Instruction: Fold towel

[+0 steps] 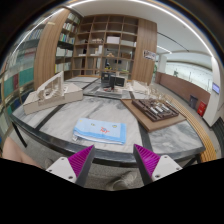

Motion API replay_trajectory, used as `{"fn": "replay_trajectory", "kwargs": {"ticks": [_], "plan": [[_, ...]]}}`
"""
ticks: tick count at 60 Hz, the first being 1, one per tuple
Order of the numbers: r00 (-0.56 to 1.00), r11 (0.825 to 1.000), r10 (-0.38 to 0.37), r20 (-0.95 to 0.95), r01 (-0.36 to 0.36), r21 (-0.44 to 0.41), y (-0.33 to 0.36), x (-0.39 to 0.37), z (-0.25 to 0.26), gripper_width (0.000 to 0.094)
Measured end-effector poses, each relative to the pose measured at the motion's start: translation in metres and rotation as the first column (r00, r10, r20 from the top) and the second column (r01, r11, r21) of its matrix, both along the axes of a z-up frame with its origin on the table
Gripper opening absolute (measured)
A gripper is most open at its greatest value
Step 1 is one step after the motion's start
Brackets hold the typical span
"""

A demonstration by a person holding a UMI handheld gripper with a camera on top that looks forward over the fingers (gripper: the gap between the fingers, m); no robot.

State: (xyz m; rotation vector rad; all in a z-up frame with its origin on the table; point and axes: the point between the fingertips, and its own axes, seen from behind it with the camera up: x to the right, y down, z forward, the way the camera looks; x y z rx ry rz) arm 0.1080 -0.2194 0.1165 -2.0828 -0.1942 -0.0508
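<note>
A light blue folded towel [100,130] with a small orange-red print lies flat on the pale marble table [60,125], beyond my fingers. My gripper [113,163] is held above the table's near dark edge, open and empty. Its two magenta pads [80,159] stand wide apart, with nothing between them. The towel is a fair way ahead of the fingertips and slightly left of their middle.
A brown wooden tray [158,110] with small objects sits on the table beyond the towel to the right. A pale wooden rack [48,95] stands at the far left. Tall bookshelves [105,45] fill the back wall. Dark gaps separate the table's panels.
</note>
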Motion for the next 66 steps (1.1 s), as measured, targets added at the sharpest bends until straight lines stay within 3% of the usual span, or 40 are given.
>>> {"fn": "replay_trajectory", "kwargs": {"ticks": [18, 38, 46, 48, 49, 52, 60, 66], "plan": [[0.994, 0.992, 0.110, 0.013, -0.109, -0.065, 0.062, -0.077, -0.043, 0.0798], [0.986, 0.986, 0.161, -0.043, -0.162, -0.027, 0.163, -0.187, -0.078, 0.0764], [0.987, 0.984, 0.163, -0.009, -0.163, -0.072, 0.189, -0.203, -0.113, 0.0547], [0.987, 0.981, 0.159, 0.003, -0.158, -0.110, 0.189, -0.201, -0.129, 0.0396], [0.986, 0.981, 0.165, -0.006, -0.165, -0.099, 0.189, -0.203, -0.129, 0.0414], [0.991, 0.989, 0.135, 0.013, -0.134, -0.067, 0.194, -0.195, -0.129, 0.0013], [0.986, 0.989, 0.146, 0.079, -0.144, -0.039, 0.195, -0.193, -0.125, 0.0006], [0.992, 0.990, 0.128, -0.013, -0.129, -0.055, 0.196, -0.195, -0.122, 0.0005]]}}
